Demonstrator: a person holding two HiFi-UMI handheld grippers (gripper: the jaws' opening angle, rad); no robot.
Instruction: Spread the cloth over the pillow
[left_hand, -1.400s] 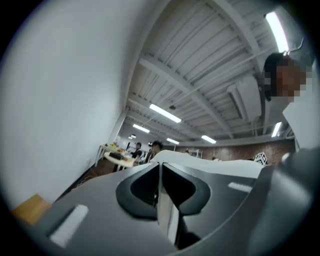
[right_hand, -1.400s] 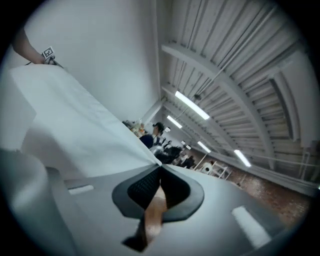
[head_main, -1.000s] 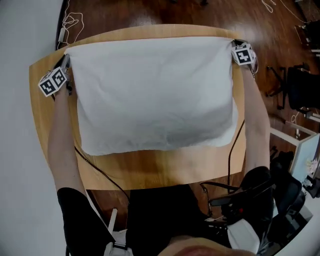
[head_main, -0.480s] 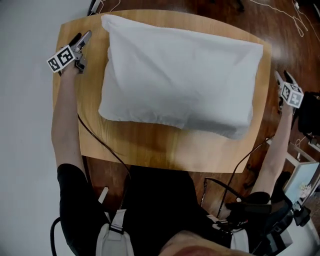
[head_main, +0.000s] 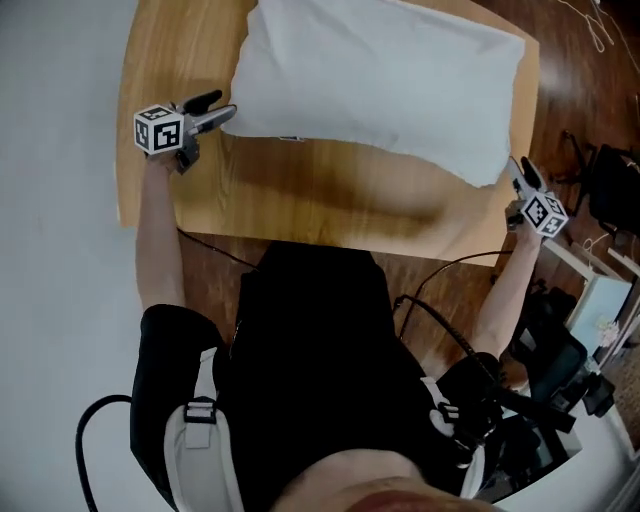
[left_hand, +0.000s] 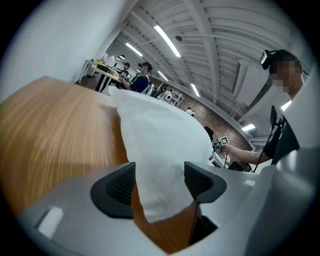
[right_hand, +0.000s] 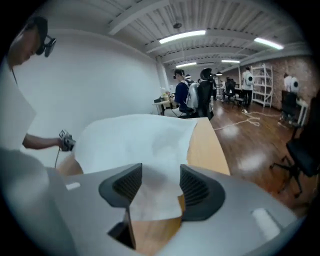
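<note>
— Honey-coloured wooden bench (head_main: 330, 200), seen from above, on a dark wood floor (head_main: 585, 80). What lies on it?

— A white cloth (head_main: 390, 70) covers the far half of the bench. It lies draped over a plump form, the pillow, and no bare part of the pillow shows.

— Where are the two tools?

— At the cloth's near corners, one at each end. The left gripper (head_main: 228, 108) lies at the near left corner, pointing in toward the cloth. The right gripper (head_main: 520, 172) is at the near right corner, at the bench's right edge.

— How do the jaws stand?

— In the left gripper view the jaws are apart, and the cloth's corner lies in the gap between the two ribbed pads, flat over the wood. The right gripper view shows the same: jaws apart, a thin corner of cloth between them, resting on the bench.

— And the person?

— Bare forearms (head_main: 158, 240) reach out to each gripper from a dark-clothed torso at the near edge.
</note>
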